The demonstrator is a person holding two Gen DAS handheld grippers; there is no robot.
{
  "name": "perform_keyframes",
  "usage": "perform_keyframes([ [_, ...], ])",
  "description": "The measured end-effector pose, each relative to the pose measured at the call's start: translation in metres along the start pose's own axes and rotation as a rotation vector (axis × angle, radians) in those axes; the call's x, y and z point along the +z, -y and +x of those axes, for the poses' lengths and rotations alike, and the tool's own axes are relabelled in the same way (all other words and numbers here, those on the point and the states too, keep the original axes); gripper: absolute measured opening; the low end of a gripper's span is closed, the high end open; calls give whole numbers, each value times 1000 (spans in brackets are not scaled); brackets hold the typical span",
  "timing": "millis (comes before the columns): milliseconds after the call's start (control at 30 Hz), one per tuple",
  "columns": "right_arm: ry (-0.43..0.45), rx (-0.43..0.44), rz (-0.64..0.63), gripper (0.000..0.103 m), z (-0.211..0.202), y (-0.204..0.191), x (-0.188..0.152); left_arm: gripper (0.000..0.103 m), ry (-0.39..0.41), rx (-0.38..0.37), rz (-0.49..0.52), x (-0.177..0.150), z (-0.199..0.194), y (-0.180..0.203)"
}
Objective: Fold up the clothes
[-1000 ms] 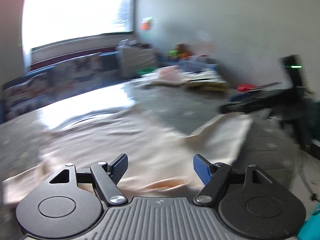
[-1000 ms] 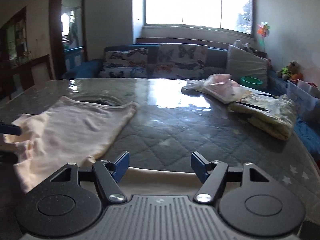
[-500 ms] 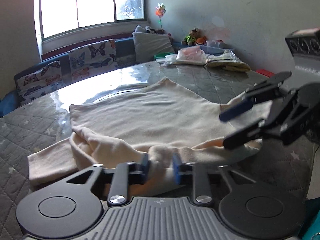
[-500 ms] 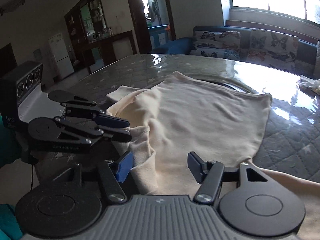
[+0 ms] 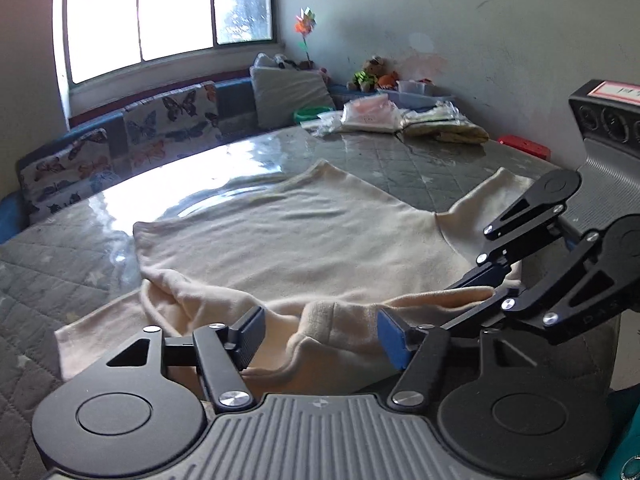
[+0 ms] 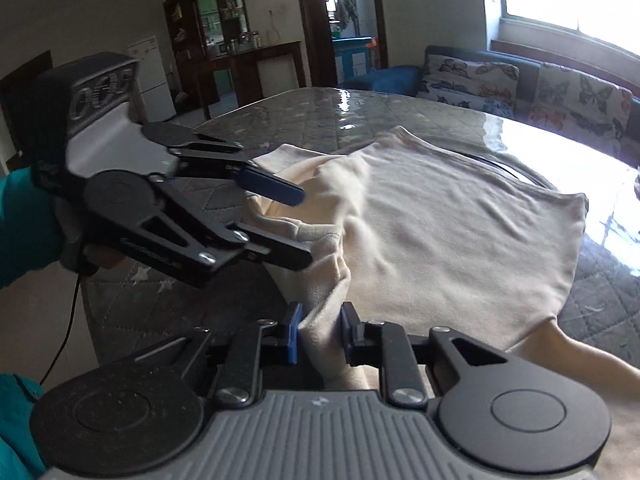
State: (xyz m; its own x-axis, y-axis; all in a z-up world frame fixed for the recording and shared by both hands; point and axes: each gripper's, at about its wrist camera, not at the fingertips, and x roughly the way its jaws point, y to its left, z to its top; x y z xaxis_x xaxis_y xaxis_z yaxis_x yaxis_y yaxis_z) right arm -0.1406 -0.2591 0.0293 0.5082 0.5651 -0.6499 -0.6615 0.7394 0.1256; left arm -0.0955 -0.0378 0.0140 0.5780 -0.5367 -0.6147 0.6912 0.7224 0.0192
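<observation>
Cream knit cloth, a long-sleeved top [image 5: 304, 240], lay spread over the near half of a grey quilted table [image 5: 420, 160] under a glossy clear cover, its hem toward the far side and its near edge bunched into soft folds. At that near edge the right gripper [image 6: 318, 334] had its jaws closing on a pinched-up ridge of the fabric, the blue pads pressing it from both sides; seen from the left wrist camera, it reached in from the right with a fold of the top caught at its tip. The left gripper [image 5: 320, 332] stood just beside it with its jaws opening, the pads apart and clear of the rumpled cloth that lay between them. A teal sleeve [image 6: 24, 216] showed behind the left gripper in the right wrist view. On the far right of the table rested a pile of bagged items [image 5: 396, 118]. Beyond the table ran a blue sofa with butterfly-print cushions [image 5: 168, 120] under a bright window [image 5: 168, 12], and a pinwheel [image 5: 306, 26] stood in the far corner.
</observation>
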Motion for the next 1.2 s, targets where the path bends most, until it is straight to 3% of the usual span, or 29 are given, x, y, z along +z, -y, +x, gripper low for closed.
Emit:
perform_keyframes([
  [33,2,2,-20,18,-1,-2,-1,63,-10,-17,-5,-2,3,-1],
  [167,-4,3,-97,18,-1,-9,-6,17,16,-31,1,-10,-8,2],
  [267,-10,20,-134,18,-3,-11,-8,12,69,-30,6,-18,-31,5],
  [367,-18,40,-165,19,-6,-12,-11,12,74,-32,38,-30,-49,15],
  [567,-40,103,-192,25,-11,-14,-11,12,9,-43,39,-54,-58,21],
  [700,6,159,-114,29,-19,-5,1,12,10,-40,17,-57,-66,14],
  [833,60,147,-11,29,-11,8,16,13,9,-20,3,-58,-73,7],
  [933,76,163,66,31,0,17,22,19,28,39,-32,-54,-79,-6],
  [1000,63,210,123,31,8,21,23,25,42,118,-78,-48,-79,-20],
  [1067,41,203,101,31,14,16,21,41,47,210,-141,-41,-74,-38],
  [1200,-33,195,12,31,28,-5,8,48,5,386,-291,-29,-51,-82],
])
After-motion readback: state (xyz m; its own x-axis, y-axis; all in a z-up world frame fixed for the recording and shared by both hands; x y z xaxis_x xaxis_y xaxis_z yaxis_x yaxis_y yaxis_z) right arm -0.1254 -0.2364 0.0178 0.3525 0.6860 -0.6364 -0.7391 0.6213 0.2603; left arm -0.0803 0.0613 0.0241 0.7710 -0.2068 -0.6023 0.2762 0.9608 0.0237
